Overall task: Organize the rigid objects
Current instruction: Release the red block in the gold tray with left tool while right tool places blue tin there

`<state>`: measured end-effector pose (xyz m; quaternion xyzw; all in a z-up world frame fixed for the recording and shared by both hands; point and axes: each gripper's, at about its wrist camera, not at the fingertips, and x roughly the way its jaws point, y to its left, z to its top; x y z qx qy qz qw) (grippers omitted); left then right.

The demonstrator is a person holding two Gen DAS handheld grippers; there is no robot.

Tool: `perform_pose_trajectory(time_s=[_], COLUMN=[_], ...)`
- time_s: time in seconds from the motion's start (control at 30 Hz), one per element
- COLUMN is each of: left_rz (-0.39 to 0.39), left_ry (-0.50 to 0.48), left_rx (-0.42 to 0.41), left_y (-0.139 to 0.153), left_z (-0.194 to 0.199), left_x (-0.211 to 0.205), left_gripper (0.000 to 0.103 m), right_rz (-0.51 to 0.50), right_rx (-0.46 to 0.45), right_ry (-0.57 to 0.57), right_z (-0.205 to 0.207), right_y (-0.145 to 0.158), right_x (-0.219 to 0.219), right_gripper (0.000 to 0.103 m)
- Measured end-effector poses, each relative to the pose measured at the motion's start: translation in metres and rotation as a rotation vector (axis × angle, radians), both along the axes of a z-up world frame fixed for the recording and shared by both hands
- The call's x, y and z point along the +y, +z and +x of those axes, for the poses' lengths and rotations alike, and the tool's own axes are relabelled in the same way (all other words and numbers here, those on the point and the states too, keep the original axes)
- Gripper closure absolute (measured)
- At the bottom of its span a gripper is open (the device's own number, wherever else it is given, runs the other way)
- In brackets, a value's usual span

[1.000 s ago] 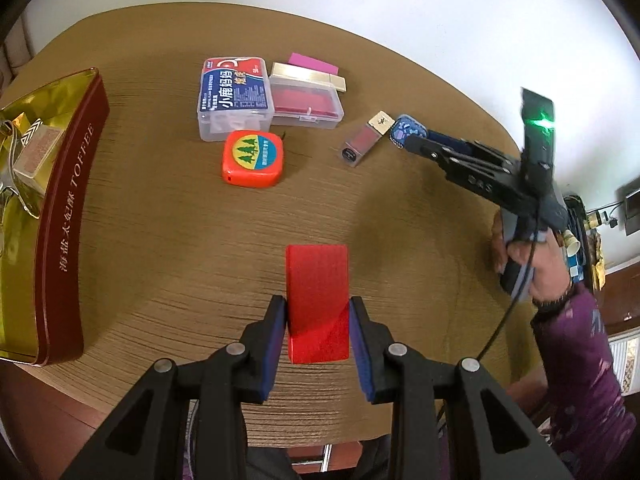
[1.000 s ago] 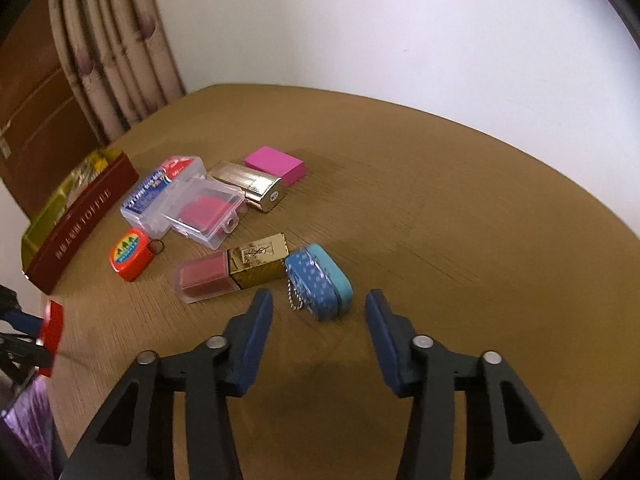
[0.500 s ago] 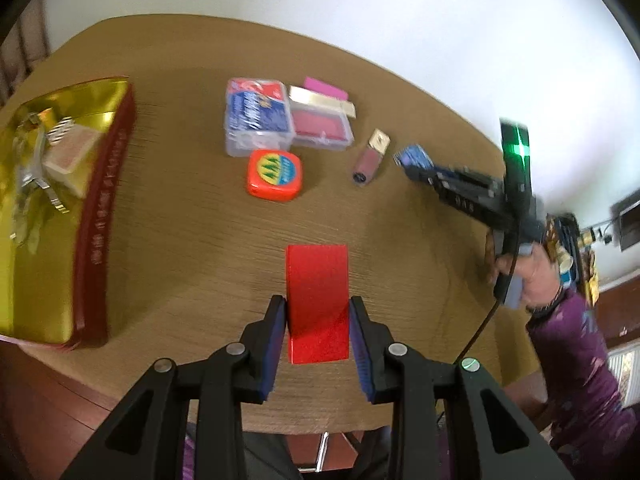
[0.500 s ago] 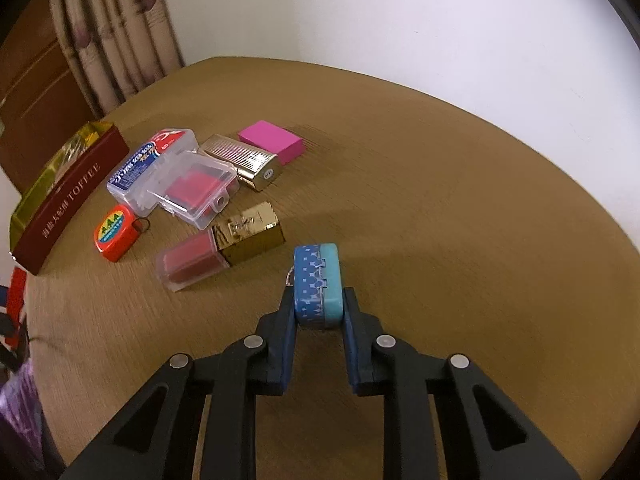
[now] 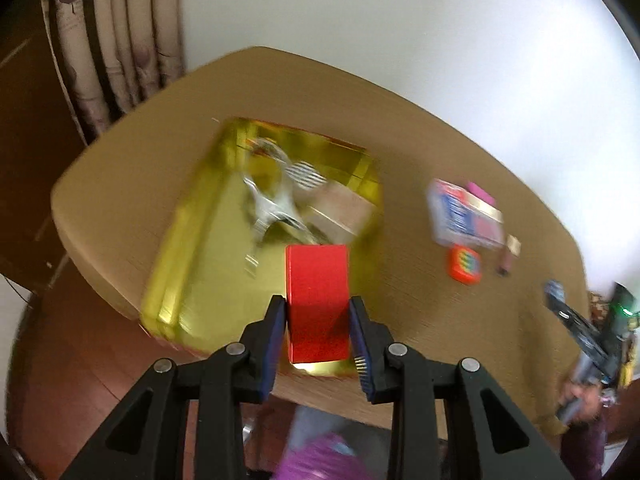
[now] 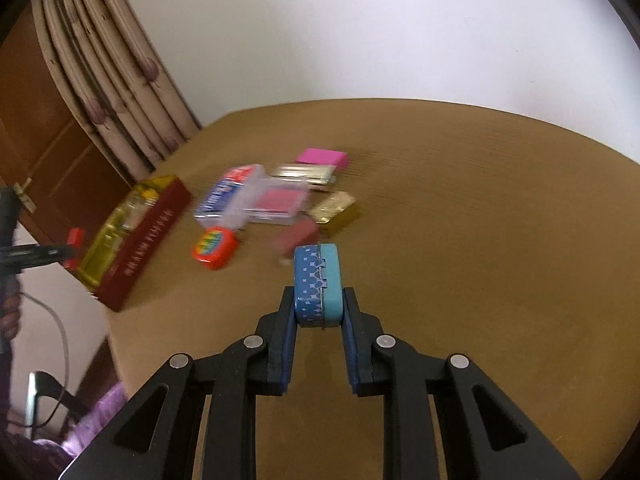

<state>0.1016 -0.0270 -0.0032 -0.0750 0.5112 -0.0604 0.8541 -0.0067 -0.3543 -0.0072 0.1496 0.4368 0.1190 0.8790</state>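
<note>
Mostly, the left wrist view is smeared by motion blur, so the contents of the gold tin [image 5: 208,248] read only as a pale metallic shape and a tan box, and its near corner is cut off behind the red block [image 5: 317,304]. Across the table [image 5: 420,312], the loose group of cases there is too blurred to separate. From the right wrist view the same tin [image 6: 138,236] shows its dark red outer wall with lettering too blurred to read, a side the left view does not give, and the group resolves a little better: a clear plastic case [image 6: 276,202], an orange tape measure [image 6: 214,247], a pink box [image 6: 322,158] and a gold case [image 6: 338,210], all lying near each other on the tabletop. Each gripper also appears small at the edge of the other's view. The left gripper [image 5: 318,332] is clamped on the red block, held over the tin's near end. The right gripper [image 6: 318,312] is closed tight on the blue dotted tin [image 6: 318,284], its 2 pads pressing the tin's sides; whether the tin touches the table I cannot tell.
</note>
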Motion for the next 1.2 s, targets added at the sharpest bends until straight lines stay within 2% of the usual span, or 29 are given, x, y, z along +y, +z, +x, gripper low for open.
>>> perform_pose_trajectory(time_s=[0.07,0.23,0.47,0.6,0.77,0.93,1.0,1.13,1.2], left_rz=[0.058,0.097,0.171,0.177,0.215,0.323,0.283,0.037,0.002], left_ry=[0.01,0.046,0.036,0.025,0.028,0.064,0.089,0.153,0.178], left_rx=[0.0,0.048,0.048,0.041,0.028,-0.093,-0.112,-0.11,-0.124], left_y=[-0.008,-0.035,-0.063,-0.073,-0.072,-0.059,-0.051,-0.039,-0.038], left_z=[0.018,0.059,0.09,0.091,0.086,0.059,0.047,0.015,-0.003], left_x=[0.009,0.029,0.036,0.037,0.036,0.026,0.031,0.056,0.062], left_gripper=[0.071,0.071,0.071,0.071,0.071,0.068,0.065,0.063,0.062], right_rz=[0.023,0.05,0.097,0.134,0.131,0.104,0.09,0.076,0.075], right_rx=[-0.006,-0.003,0.004,-0.004,-0.017,-0.003,0.022,0.057,0.077], right_ry=[0.0,0.022,0.097,0.151,0.248,0.325,0.334,0.337,0.33], right_z=[-0.001,-0.002,0.023,0.054,0.105,0.161,0.184,0.215,0.227], right_y=[0.003,0.007,0.016,0.027,0.039,0.035,0.026,0.008,-0.002], right_x=[0.012,0.041,0.085,0.112,0.155,0.201,0.218,0.24,0.247], right_gripper=[0.084,0.084,0.084,0.084,0.084,0.084,0.084,0.084,0.084])
